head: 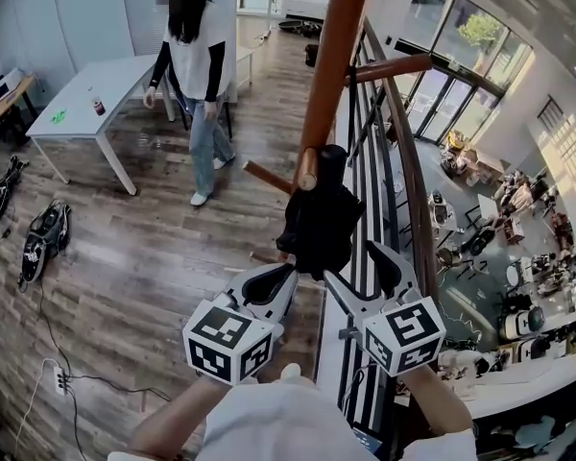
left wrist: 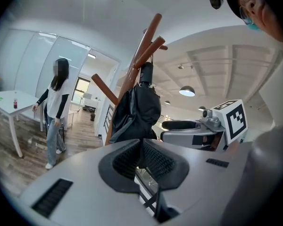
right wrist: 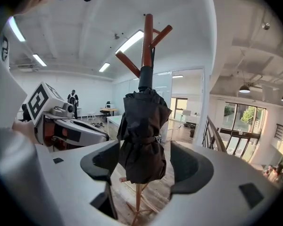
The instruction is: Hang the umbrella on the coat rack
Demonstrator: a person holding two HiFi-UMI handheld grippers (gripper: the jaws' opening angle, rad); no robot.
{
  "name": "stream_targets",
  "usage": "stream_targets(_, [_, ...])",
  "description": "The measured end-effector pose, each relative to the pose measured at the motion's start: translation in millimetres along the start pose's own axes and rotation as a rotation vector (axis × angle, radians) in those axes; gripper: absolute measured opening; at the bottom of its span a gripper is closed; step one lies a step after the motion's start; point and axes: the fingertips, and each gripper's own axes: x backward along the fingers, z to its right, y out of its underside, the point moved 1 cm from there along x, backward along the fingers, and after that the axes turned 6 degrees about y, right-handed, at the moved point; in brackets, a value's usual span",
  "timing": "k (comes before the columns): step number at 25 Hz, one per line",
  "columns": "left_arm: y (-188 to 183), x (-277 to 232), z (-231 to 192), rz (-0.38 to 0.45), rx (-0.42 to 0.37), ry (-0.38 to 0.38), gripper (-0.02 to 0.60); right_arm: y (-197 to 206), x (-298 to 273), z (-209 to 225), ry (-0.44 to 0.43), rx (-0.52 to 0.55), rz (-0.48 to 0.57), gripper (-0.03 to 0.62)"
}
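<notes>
A folded black umbrella [head: 317, 224] hangs against the brown wooden coat rack [head: 331, 65], its handle up by a peg end; in the left gripper view a thin strap seems to run from the umbrella [left wrist: 139, 109] to a peg. My right gripper [right wrist: 146, 166] is open, and the umbrella [right wrist: 142, 135] hangs between its pads with a gap on each side. My left gripper [left wrist: 141, 147] is shut with nothing in it, just short of the bundle. In the head view both grippers sit below the umbrella, the left gripper [head: 274, 279] and the right gripper [head: 360, 275].
A person [head: 197, 75] stands on the wood floor beside a white table [head: 86, 94] with a small bottle [head: 98, 106]. A stair railing [head: 403, 161] runs close behind the rack. Devices [head: 43, 238] and a power strip [head: 60, 380] lie on the floor at left.
</notes>
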Motion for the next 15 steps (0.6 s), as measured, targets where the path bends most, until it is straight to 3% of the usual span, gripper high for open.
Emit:
stream_targets(9, [16, -2, -1, 0.022, -0.014, -0.018, 0.037, 20, 11, -13, 0.047, -0.028, 0.081, 0.322])
stream_targets(15, [18, -3, 0, 0.053, -0.033, -0.025, 0.037, 27, 24, -23, 0.117, 0.044, 0.159, 0.322])
